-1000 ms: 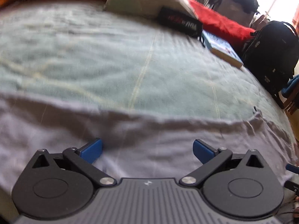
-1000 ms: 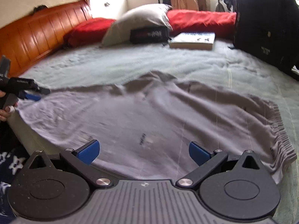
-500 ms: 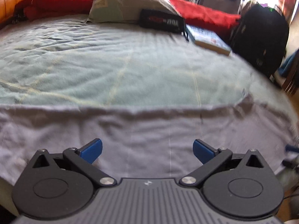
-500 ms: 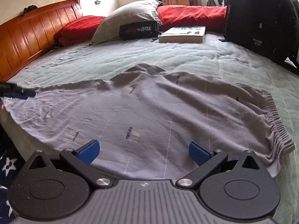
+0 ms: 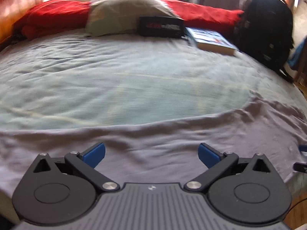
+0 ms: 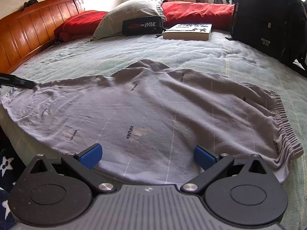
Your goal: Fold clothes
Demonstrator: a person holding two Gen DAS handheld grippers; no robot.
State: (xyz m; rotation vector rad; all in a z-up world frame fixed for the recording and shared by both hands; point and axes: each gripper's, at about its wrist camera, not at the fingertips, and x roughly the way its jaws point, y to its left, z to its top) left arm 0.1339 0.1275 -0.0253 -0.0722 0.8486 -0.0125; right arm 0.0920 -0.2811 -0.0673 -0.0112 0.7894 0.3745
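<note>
A grey pair of shorts with an elastic waistband at the right lies spread flat on the pale green bedspread. It also shows in the left wrist view. My right gripper is open and empty over the garment's near edge. My left gripper is open and empty over the cloth at its left end. The left gripper's finger shows at the left edge of the right wrist view, at the cloth's corner.
At the head of the bed lie a grey pillow, red cushions, a black pouch and a book. A black backpack stands at the right. A wooden headboard is at the left.
The left wrist view has swung left and tilted up, showing more of the headboard side. The right gripper has edged closer over the shorts. Both grippers stay open.
</note>
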